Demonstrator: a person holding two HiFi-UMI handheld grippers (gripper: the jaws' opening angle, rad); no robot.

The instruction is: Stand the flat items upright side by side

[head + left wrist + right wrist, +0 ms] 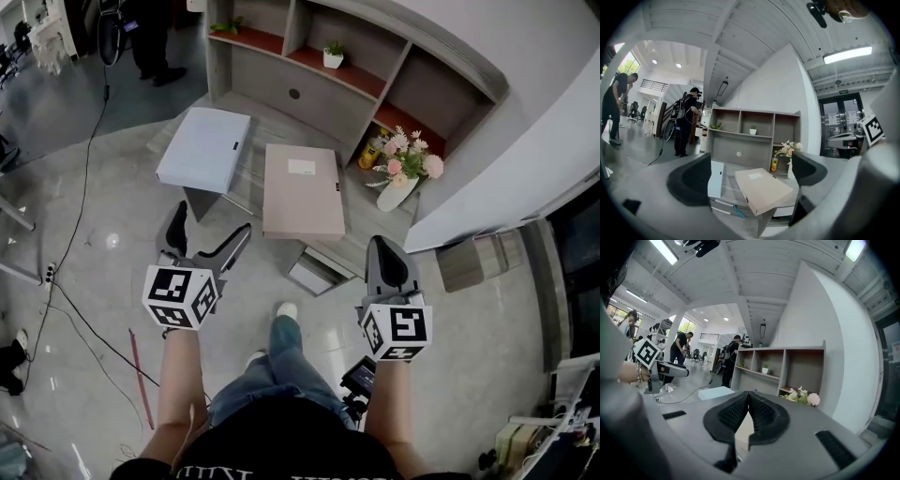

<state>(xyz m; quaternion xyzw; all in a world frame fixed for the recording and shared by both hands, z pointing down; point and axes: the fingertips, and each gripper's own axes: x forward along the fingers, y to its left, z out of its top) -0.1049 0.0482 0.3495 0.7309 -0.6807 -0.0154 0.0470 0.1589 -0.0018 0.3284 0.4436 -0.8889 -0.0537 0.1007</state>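
Looking down, we see two flat, rectangular file boxes lying on their broad faces on the low bench (277,120), a grey top with a wood-grain finish. The pale blue box (204,148) lies at the left. The beige box (303,192) lies beside it at the right, apart from it. It has a matte cardboard look and a small white label on its lid. Neither stands upright.

Our left hand-held gripper (211,225) hovers short of the bench with its dark padded jaws spread wide and nothing between them. Our right hand-held gripper (382,246) is clenched, its ribbed black pads pressed together on nothing, and it is also clear of the boxes.

Behind the bench stands a grey shelf unit (319,80) with reddish-brown boards. It holds a small potted plant (333,54), a yellow bottle (368,155) and pink and white flowers (405,157) in a white vase (396,194). The floor (103,244) is glossy pale tile, and a thin black cable (80,202) trails across it. People stand farther back in the open room.
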